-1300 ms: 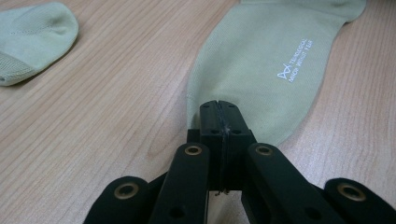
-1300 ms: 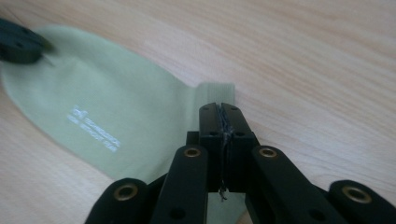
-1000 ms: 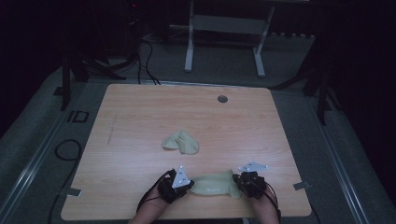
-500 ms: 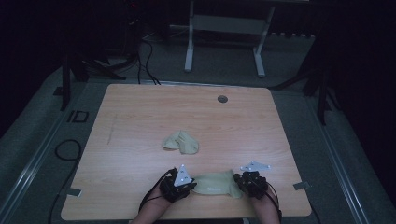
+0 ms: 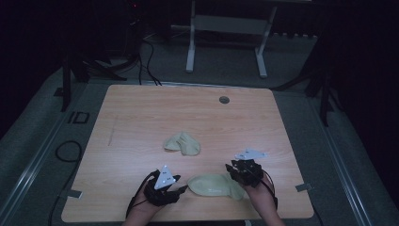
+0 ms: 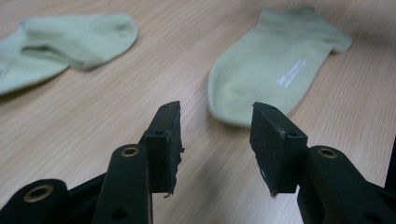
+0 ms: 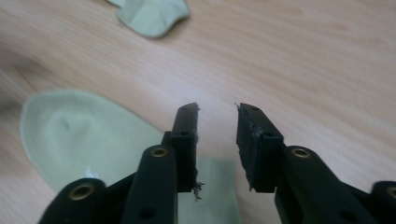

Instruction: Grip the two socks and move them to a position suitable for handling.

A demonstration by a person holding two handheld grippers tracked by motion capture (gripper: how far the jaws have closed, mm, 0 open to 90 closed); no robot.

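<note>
A pale green sock lies flat near the table's front edge, between my two grippers. My left gripper is just off its toe end and my right gripper hovers over its other end. In the left gripper view the jaws stand open and have just been opening, with nothing between them and the flat sock ahead. The right gripper has also just been opening, empty, above the sock. A second, crumpled sock lies mid-table.
The wooden table has a round grommet hole near its far edge. Behind it stand white frame legs, and cables run over the grey floor at the left.
Both grippers have opened and let go of the flat sock's ends. The left hand has drawn back a little to the left, and the right hand has lifted.
</note>
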